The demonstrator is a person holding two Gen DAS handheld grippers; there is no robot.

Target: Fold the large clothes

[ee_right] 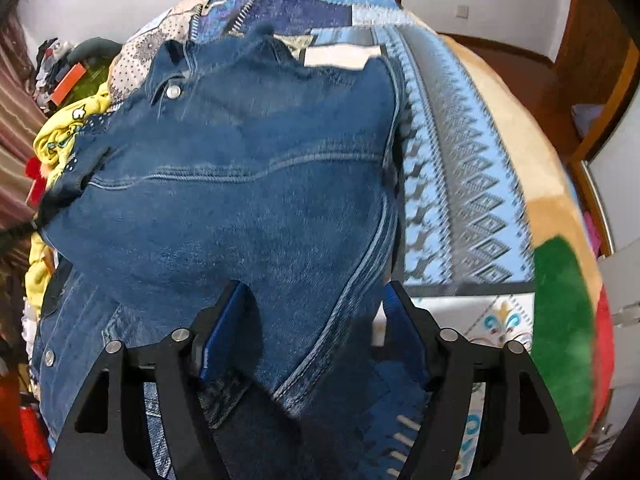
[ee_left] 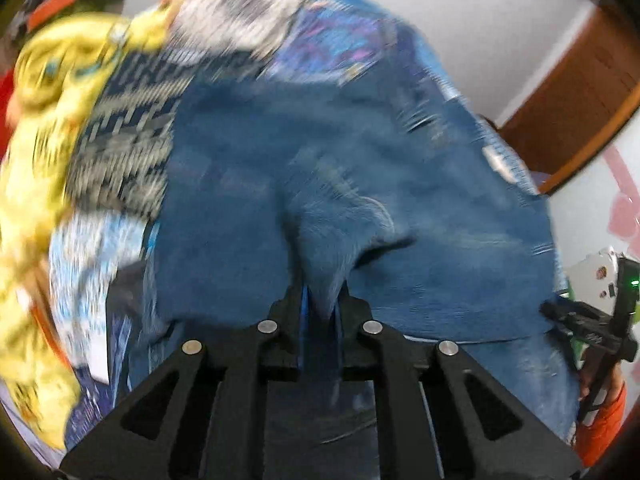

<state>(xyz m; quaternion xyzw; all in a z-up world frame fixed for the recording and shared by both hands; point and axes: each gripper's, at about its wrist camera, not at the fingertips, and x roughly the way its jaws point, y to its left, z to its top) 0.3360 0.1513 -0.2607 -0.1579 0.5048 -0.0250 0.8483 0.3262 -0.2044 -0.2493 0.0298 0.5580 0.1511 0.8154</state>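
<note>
My left gripper (ee_left: 320, 300) pinches a fold of the denim jacket (ee_right: 248, 184) spread on the patterned blanket (ee_right: 460, 160); my right gripper (ee_right: 316, 320) gapes wide over its sleeve.

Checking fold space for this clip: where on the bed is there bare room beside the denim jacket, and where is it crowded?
Free: the patterned blanket right of the denim jacket, out to its tan border, and a strip beyond the collar. Crowded: the jacket's left side, where the yellow garment and a clutter pile sit against it.
</note>
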